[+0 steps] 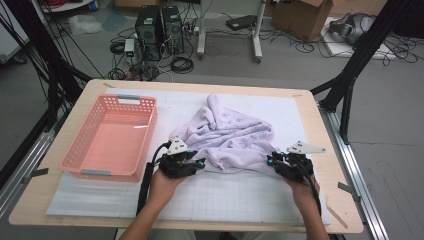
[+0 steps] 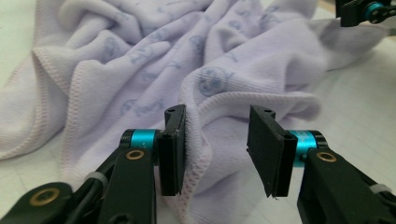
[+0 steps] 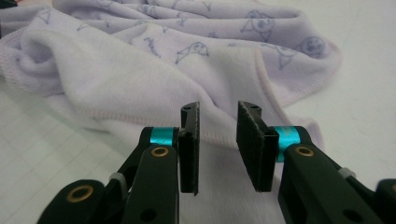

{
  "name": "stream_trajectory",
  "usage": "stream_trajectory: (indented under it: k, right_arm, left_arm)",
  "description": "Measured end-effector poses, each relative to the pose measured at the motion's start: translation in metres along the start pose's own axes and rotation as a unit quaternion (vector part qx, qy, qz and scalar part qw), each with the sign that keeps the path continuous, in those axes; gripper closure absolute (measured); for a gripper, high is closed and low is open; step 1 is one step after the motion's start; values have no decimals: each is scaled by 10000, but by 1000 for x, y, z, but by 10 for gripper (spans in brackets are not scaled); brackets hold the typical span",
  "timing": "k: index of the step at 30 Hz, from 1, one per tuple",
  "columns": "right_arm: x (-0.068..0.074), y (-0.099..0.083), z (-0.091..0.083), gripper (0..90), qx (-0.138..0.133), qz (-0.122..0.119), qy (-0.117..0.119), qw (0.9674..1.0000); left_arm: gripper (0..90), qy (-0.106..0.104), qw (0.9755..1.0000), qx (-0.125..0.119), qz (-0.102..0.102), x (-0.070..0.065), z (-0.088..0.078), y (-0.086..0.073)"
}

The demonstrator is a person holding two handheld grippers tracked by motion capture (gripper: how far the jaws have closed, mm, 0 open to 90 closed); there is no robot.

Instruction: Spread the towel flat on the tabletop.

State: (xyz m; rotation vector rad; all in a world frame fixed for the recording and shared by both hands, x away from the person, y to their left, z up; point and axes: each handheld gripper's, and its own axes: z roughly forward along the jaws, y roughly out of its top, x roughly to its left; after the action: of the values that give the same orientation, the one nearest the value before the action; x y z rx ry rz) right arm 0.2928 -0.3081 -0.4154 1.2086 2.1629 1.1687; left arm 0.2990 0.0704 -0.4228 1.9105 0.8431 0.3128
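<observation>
both claws just let go of the towel's near edge

lilac towel (image 1: 227, 137) is bunched mid tabletop (image 1: 310, 125), right of the pink basket (image 1: 111, 136). left claw (image 2: 217, 149) is parted with the hem lying against one jaw, not pinched. right claw (image 3: 217, 144) stands narrowly open over its corner, nothing squeezed either. imo if you're regrabbing to spread or fold it, go for the stitched hem, take one layer only, both corners level, then pull apart gently so it won't bunch again

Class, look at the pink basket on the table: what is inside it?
The pink basket holds nothing visible; its bare floor shows. The lilac towel lies beside it on the white mat. The basket's near wall hides little.
</observation>
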Motion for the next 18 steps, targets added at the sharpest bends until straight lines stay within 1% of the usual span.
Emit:
stream_trajectory:
  k: [2,3,5,8,9,11,13,15,17,18]
  right_arm:
    - [0,-7,-10,688,-72,-8,-22,10000]
    - [1,-10,-14,687,-95,29,-17,9999]
    - [2,-18,-22,687,-142,47,-21,9999]
    - [1,-29,-31,688,-170,1,-61,9998]
    - [1,-32,-34,688,-149,19,-69,9999]
    - [0,-35,-37,690,-170,5,-99,9998]
    - [-1,-36,-39,690,-219,31,-89,9997]
    - [-1,-36,-40,690,-250,52,-92,9996]
    - [-1,-35,-40,690,-261,29,-77,9996]
    - [0,-35,-40,690,-262,10,-67,9996]
  left_arm:
    - [578,-48,10000,-46,34,-6,-4,-2]
    - [574,-49,10000,-71,47,-9,-6,-2]
    - [552,-9,9999,-118,104,-14,-9,-2]
    - [506,114,9995,-266,158,-22,-15,0]
    - [492,133,9993,-315,178,-24,-16,0]
    - [491,92,9990,-375,222,-31,-16,1]
    - [515,-90,9993,-205,300,-39,-9,0]
    - [541,-256,9990,11,359,-46,3,-1]
    - [540,-277,9990,145,332,-51,16,-1]
    - [535,-230,9990,207,316,-52,24,-1]
